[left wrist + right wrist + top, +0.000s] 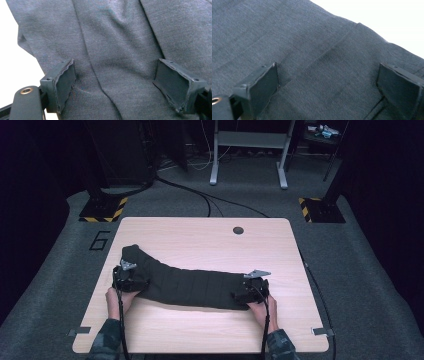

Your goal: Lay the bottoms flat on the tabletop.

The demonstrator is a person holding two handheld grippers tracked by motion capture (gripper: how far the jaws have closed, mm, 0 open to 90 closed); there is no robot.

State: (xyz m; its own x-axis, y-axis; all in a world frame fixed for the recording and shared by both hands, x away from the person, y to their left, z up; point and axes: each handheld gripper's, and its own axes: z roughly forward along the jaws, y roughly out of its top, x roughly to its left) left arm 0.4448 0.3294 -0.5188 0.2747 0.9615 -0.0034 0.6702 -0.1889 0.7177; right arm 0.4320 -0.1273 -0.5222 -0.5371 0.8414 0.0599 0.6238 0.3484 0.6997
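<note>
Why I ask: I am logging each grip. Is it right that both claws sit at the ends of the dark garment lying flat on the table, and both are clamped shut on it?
Not quite. The left claw and right claw do sit at the ends of the dark garment on the table, but both are open: each gripper view shows the jaws wide apart over flat cloth.

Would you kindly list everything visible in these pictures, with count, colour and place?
Garment: one, dark grey, laid lengthwise across the table's near half.
Table: one, light wood, centre of the floor.
Cable hole: one, dark, near the table's far edge.
Floor number 6: one, black, left of the table.
Hazard-striped bases: two, black and yellow, beyond the table's far corners.
Metal frame: one, grey, at the back.
Left tool: one, black, jaws open over the garment's left end.
Right tool: one, black, jaws open over its right end.
</note>
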